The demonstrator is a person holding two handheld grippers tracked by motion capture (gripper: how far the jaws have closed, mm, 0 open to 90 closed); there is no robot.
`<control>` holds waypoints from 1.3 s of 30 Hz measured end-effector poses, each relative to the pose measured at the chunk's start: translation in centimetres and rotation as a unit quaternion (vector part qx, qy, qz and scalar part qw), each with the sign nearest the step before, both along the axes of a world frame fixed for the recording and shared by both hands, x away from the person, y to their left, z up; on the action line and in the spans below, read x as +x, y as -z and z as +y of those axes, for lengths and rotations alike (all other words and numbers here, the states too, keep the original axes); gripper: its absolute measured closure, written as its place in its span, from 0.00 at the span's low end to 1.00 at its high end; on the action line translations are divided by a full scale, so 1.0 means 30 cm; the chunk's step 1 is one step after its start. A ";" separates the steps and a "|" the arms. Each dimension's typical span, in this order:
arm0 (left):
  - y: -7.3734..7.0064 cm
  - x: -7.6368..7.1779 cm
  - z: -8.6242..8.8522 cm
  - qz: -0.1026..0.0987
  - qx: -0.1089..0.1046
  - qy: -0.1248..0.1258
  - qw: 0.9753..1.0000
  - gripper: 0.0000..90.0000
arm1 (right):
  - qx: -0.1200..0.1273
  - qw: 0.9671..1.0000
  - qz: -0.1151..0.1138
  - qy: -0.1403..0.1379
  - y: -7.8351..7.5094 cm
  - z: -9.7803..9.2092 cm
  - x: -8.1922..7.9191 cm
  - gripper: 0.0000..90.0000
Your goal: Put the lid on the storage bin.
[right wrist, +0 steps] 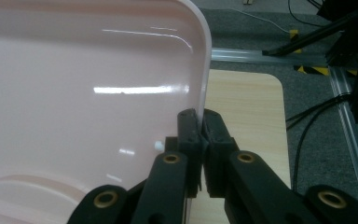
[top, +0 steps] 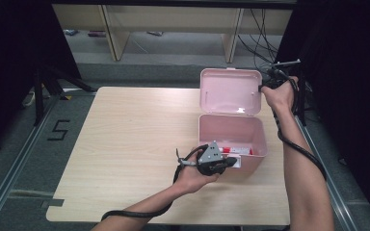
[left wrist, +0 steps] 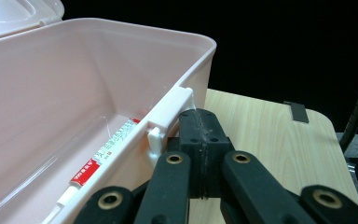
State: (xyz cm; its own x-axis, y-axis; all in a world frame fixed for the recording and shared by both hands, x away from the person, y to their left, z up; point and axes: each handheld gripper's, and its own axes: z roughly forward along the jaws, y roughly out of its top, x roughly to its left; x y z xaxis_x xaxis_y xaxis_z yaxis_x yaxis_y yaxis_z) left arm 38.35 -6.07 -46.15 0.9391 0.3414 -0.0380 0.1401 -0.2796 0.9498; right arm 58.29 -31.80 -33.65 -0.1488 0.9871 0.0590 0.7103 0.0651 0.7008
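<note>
Wooden table (top: 125,144), pink box (top: 231,132) open.
Right gripper (top: 266,85) pinches the lid (top: 231,91) upright; left gripper (top: 224,163), clenched, steadies the front latch (left wrist: 170,109).

A pink plastic box (top: 231,132) is sitting open on the table's right side, its lid (top: 230,91) standing upright behind it. Inside is lying what is probably a red-and-white tube (top: 236,150).
</note>
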 end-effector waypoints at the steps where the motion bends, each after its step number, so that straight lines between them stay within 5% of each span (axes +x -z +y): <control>1: 0.000 0.001 -0.001 0.000 -0.001 0.001 1.000 1.00 | 0.000 1.000 -0.003 -0.003 -0.002 -0.002 -0.004 0.98; 4: -0.002 0.001 0.001 0.000 0.004 0.000 1.000 1.00 | 0.017 1.000 -0.002 0.009 -0.011 0.004 -0.016 0.99; 6: 0.000 0.001 -0.001 0.000 0.000 0.000 1.000 1.00 | 0.003 1.000 -0.013 -0.002 -0.013 -0.004 -0.022 0.99; 15: -0.003 0.003 -0.005 0.002 0.002 0.002 1.000 1.00 | 0.021 0.999 -0.029 0.003 -0.030 0.003 -0.054 0.99; 18: -0.003 0.003 -0.005 0.002 0.002 0.001 1.000 1.00 | -0.003 0.999 -0.047 -0.013 -0.029 -0.010 -0.061 0.99; 23: -0.003 0.003 -0.007 0.001 0.003 0.001 1.000 1.00 | 0.014 0.999 -0.039 -0.003 -0.041 0.000 -0.084 0.99; 27: -0.003 0.004 -0.008 0.002 0.002 0.001 1.000 1.00 | -0.002 0.998 -0.067 -0.017 -0.040 -0.011 -0.097 0.99; 31: -0.002 0.003 -0.007 0.001 0.002 0.001 1.000 1.00 | 0.025 0.998 -0.056 0.002 -0.050 0.006 -0.119 0.99; 34: -0.002 0.004 -0.008 0.002 0.000 0.001 1.000 1.00 | 0.001 0.997 -0.071 -0.022 -0.046 -0.011 -0.122 1.00; 39: -0.002 0.006 -0.009 0.002 0.001 0.002 1.000 1.00 | 0.012 0.997 -0.070 -0.006 -0.053 0.002 -0.134 1.00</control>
